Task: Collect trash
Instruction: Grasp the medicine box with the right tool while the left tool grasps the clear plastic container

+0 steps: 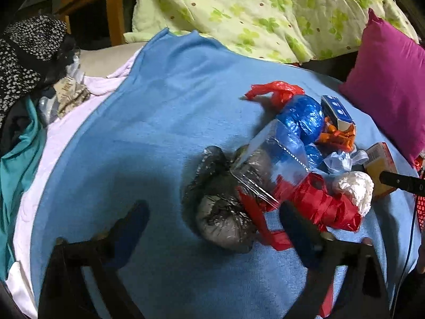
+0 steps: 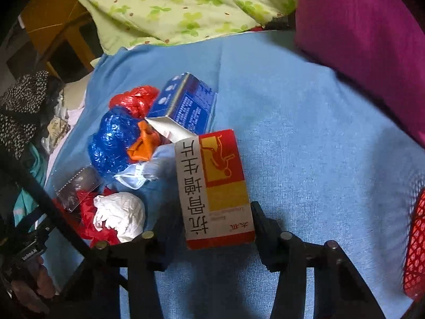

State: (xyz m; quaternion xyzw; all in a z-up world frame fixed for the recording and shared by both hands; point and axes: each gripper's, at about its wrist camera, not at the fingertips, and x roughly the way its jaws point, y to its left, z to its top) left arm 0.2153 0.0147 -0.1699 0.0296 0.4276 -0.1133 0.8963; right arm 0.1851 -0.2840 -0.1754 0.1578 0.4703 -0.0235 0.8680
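We hold both grippers tilted steeply down over the light-blue terry blanket (image 1: 159,122), where the trash lies in one heap.

The left gripper (image 1: 212,228) hangs with its two dark fingers spread wide — between them sits the crumpled grey-black plastic bag (image 1: 220,212), and neither finger presses on it. The right-hand finger lies over a strip of the crumpled red plastic bag (image 1: 326,207), though we cannot tell whether it touches. A clear plastic packet (image 1: 268,164) leans across the grey bag, just behind it.

The right gripper (image 2: 212,228) straddles the near end of the red-and-yellow cardboard medicine box (image 2: 215,186). Its right finger sits at the box's edge; the left finger stands beside the other edge — whether both pads press we cannot tell.

Beside that box, toward the heap, lie a white crumpled paper ball (image 2: 122,215), a pale-blue face mask (image 2: 140,178), an orange wrapper (image 2: 144,143), a shiny blue plastic bag (image 2: 114,143) and a blue printed carton (image 2: 186,103). Beyond the box is a magenta cushion (image 2: 358,40).
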